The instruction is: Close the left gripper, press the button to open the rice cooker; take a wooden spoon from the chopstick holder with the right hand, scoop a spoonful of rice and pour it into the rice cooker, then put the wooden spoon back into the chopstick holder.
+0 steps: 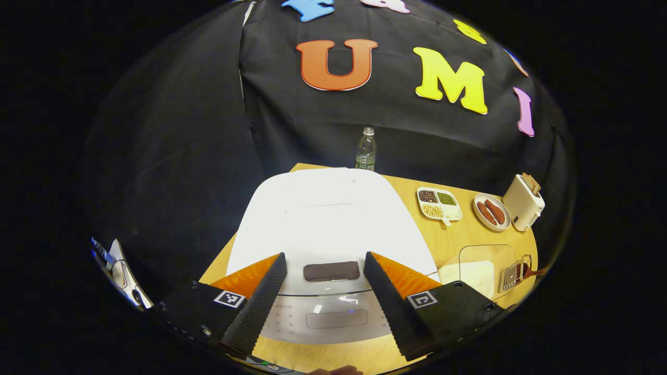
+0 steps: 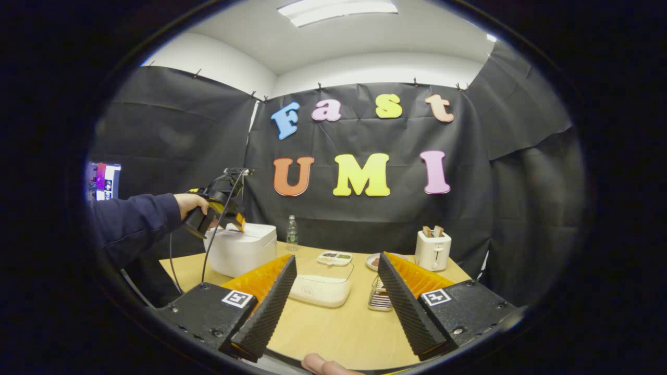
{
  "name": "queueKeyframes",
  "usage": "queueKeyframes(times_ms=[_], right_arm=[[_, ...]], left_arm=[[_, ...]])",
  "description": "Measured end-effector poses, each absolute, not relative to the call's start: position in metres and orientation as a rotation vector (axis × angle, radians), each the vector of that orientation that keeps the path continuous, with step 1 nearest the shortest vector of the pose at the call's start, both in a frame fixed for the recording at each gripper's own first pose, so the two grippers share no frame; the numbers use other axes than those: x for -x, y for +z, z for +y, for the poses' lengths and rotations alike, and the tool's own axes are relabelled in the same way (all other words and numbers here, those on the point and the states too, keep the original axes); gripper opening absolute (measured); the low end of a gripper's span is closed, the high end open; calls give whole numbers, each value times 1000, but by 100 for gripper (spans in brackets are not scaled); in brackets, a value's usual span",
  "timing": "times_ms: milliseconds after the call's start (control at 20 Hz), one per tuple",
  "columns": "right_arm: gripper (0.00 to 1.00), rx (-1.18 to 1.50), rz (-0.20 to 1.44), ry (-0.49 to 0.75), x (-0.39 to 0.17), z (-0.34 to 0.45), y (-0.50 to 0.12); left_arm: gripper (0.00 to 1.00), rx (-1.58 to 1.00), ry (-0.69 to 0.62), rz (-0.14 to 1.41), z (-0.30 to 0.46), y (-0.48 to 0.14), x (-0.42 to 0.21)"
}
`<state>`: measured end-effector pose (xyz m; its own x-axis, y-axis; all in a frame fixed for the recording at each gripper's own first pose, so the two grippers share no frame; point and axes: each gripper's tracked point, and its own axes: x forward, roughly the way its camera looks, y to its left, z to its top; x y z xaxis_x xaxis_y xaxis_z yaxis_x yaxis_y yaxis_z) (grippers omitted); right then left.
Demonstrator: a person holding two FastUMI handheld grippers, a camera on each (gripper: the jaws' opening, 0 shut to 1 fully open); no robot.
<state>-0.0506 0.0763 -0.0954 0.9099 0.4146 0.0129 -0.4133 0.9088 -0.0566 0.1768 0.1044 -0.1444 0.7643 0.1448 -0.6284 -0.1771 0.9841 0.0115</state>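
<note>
You face black cloth walls [image 2: 365, 219], a ceiling light panel [image 2: 338, 8] at top centre, a wooden table [image 2: 338, 328] below.

Each hand-held gripper [image 1: 325, 291] [image 2: 336, 302] has two ridged wedge fingers on black blocks with screws and a small square black-and-white tag. At 9 o'clock in the right gripper view, a dark blue sleeve [image 2: 133, 219] and thin black cable [image 2: 213, 237].

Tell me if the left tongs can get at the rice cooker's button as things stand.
Probably yes. The left tongs hang open just above the rice cooker, its dark button showing between the fingers with nothing over it. They would need closing first.
</note>
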Motion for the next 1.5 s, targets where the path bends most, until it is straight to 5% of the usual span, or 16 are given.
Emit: queueKeyframes(times_ms=[850,1500], right_arm=[[98,53,-47,360,45,70,-80],[100,25,-93,288,60,61,-40]], left_arm=[[95,69,148,589,96,-131,-161],[94,80,47,180,43,-35,-36]])
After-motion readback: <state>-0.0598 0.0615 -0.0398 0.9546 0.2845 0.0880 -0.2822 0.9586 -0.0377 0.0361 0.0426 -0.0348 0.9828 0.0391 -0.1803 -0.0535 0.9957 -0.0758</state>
